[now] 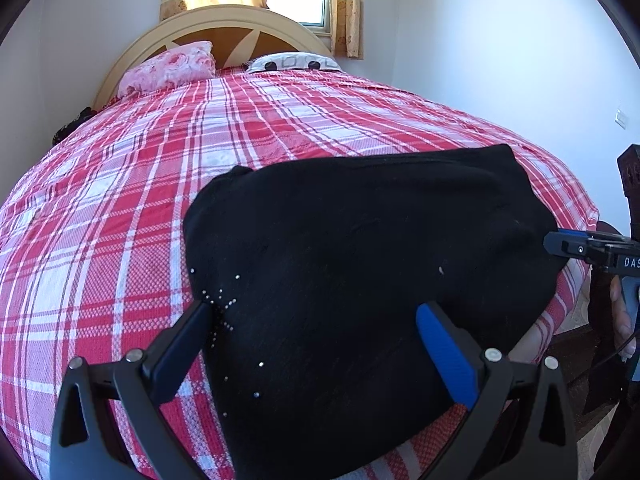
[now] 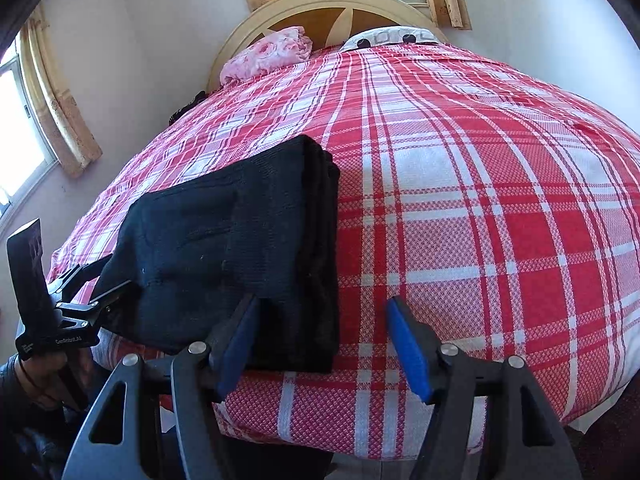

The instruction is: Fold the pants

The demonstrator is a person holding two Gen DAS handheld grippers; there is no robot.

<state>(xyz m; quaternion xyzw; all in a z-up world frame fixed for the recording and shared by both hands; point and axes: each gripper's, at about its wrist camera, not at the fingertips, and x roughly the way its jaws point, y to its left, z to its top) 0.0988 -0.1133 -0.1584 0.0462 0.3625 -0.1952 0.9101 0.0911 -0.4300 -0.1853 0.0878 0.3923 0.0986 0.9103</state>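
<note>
Lying folded into a thick stack, black knit pants (image 1: pixel 360 264) sit near the foot edge of the bed with red-and-white plaid cover (image 2: pixel 480 184); layered edges visible in right wrist view (image 2: pixel 320 240). No containers seen. Left gripper (image 1: pixel 316 320) jaws spread wide, hovering over the stack, contact unclear, nothing held. Right gripper (image 2: pixel 320 320) jaws also wide apart, left finger at the stack's edge, nothing held. Pink floral pillow (image 1: pixel 168 66) and white patterned pillow (image 1: pixel 294 62) by the headboard
</note>
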